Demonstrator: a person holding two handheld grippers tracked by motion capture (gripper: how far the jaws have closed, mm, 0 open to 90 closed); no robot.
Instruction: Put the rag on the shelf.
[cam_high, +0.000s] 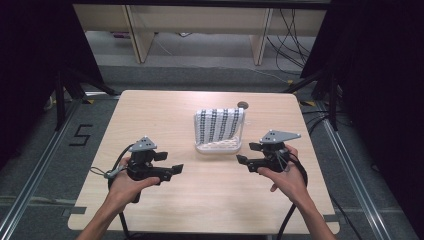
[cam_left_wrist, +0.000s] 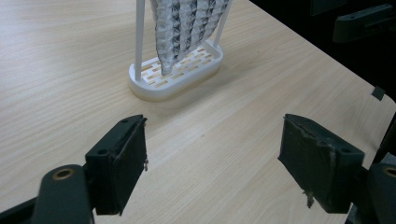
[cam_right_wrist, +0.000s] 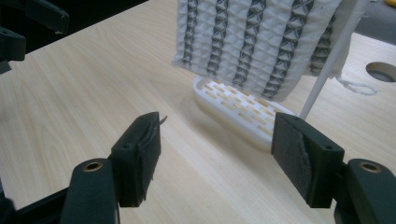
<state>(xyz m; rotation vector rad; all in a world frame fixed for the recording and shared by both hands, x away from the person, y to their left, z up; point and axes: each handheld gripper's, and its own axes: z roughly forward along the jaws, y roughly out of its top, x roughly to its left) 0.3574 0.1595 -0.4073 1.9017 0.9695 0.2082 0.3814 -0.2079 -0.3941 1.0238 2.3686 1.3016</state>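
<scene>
From above, a striped cloth (cam_high: 220, 125) was seen draped on a white rack (cam_high: 218, 146) at the worktop's (cam_high: 165, 115) centre; the left claw (cam_high: 172, 170) at 8 o'clock and right claw (cam_high: 245, 161) at 4 o'clock were held open. In the left gripper view, the rack stood at 12 o'clock between parted, empty jaws. The right gripper view likewise showed the cloth beyond spread jaws.

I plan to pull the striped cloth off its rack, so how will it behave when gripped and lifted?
The white cloth with dark stripes probably hangs limp: it drapes over the rack's top bar. Its puckered weave likely gives the tongs grip. The white plastic rack with slotted base looks light and narrow, so a sideways pull may tip or drag it.
</scene>
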